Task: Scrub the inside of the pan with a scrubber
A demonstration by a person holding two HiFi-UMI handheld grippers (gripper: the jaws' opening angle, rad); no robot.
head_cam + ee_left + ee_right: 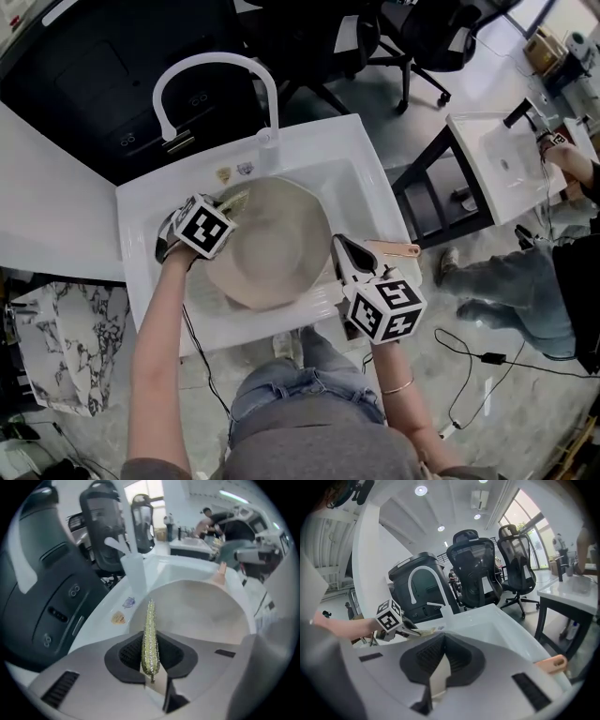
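Left tool (225,206) pinching the scrubber (150,639), right tool (344,251) looks clamped on the pan (277,248) rim. I'd press flat and do small circles.

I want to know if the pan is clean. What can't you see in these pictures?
Dirt on the pan: too faint and small in the head view.
The scrubber: edge-on in the left gripper view, so its flat face is hidden.
Pan bowl in the right gripper view: covered by the right gripper itself.
Where the wooden handle joins: behind the right gripper, head view.
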